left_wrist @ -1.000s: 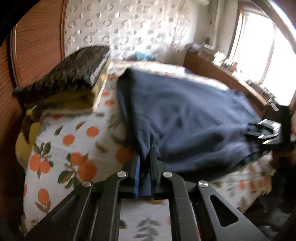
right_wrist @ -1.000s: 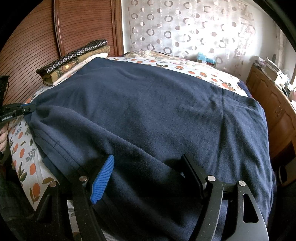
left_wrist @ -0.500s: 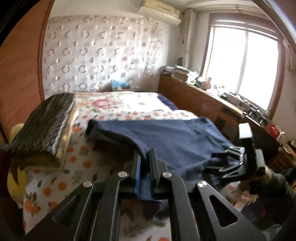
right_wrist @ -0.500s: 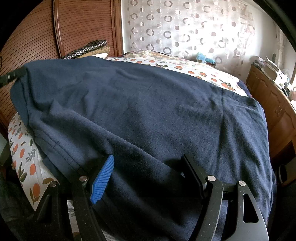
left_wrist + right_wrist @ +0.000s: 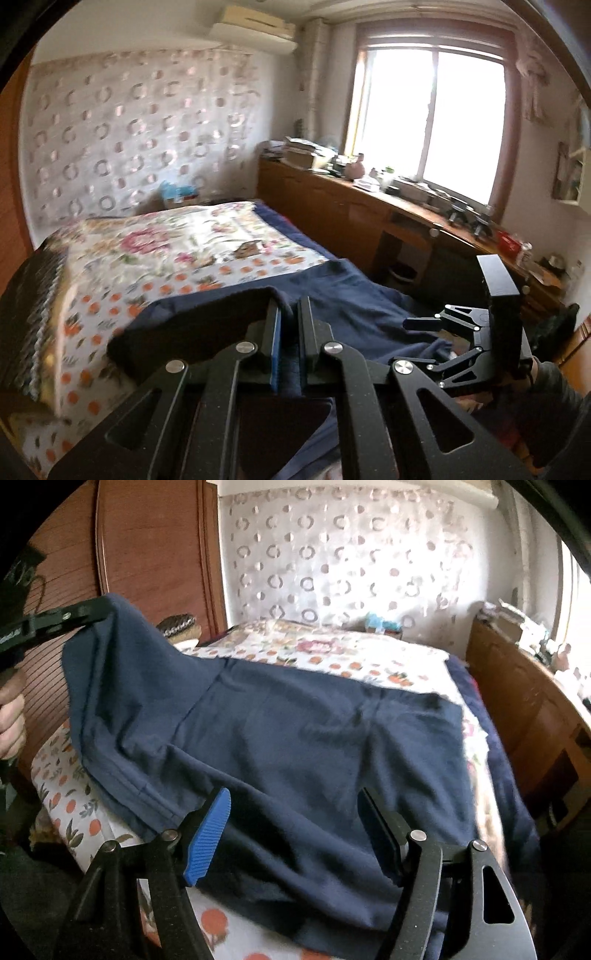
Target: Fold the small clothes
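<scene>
A navy blue garment lies spread over the bed. My left gripper is shut on one corner of the garment and holds that corner high above the bed; it shows at the left edge of the right wrist view. My right gripper has its jaws wide apart with the garment's near edge lying between them. In the left wrist view the right gripper sits low at the right, by the cloth.
The bed has an orange-print sheet and a floral cover. A folded dark patterned blanket lies at the left by the wooden headboard. A long wooden cabinet with clutter runs under the window.
My left gripper has lifted the garment's corner well up off the bed and toward the middle. The far part of the garment has pulled back. My right gripper has stayed in place, open.
</scene>
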`<state>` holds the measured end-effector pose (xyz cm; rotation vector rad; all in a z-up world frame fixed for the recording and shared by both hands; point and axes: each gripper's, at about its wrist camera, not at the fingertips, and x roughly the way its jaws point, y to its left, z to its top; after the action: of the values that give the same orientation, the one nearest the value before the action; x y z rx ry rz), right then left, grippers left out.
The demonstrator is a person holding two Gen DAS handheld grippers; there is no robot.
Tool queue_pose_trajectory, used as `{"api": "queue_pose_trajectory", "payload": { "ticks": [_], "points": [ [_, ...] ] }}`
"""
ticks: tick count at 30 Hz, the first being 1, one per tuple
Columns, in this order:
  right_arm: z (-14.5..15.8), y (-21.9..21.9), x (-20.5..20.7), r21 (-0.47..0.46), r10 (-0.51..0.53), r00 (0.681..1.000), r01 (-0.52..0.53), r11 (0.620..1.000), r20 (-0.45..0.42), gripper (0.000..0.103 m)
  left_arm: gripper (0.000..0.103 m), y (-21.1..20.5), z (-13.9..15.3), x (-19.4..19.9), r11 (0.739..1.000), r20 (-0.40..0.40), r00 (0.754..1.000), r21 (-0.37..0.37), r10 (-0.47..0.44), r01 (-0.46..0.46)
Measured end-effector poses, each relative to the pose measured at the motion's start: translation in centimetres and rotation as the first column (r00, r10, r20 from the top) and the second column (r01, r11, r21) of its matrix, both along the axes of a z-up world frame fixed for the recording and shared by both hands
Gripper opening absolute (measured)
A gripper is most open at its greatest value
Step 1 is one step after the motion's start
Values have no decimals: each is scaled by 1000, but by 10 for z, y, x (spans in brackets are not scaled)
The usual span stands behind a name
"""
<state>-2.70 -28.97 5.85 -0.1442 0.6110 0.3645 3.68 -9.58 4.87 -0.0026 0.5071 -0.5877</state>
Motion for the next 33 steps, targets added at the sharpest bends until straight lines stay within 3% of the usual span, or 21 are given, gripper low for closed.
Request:
{"api": "queue_pose_trajectory", "payload": {
  "ticks": [9,12,13,14,15,20,29,33],
  "points": [
    [9,-25,-33,36,-95,994,93,995,56,73,8,-60,19,9,993,14,994,41,-108,108],
    [4,-25,-37,43,-111,992,109,993,51,73,25,-64,9,17,993,-45,992,37,-114,116],
    [1,-24,-37,46,-111,993,109,993,46,73,38,-62,6,16,993,-53,992,31,-114,116],
    [0,-22,-38,46,-110,993,108,993,43,73,43,-59,3,15,994,-51,993,33,-106,107],
    [0,-19,-34,45,-108,993,107,993,39,73,44,-55,0,14,995,-46,995,46,-91,93],
    [-3,-6,-27,56,-86,996,85,995,16,73,65,-34,-12,9,997,-44,999,73,-28,32],
    [-12,10,-1,46,10,1000,-9,999,-22,73,69,16,-50,-3,989,-80,992,117,95,-86],
    [-17,18,7,1,54,998,-54,999,-41,73,69,29,-65,-4,985,-102,986,124,129,-116]
  ]
}}
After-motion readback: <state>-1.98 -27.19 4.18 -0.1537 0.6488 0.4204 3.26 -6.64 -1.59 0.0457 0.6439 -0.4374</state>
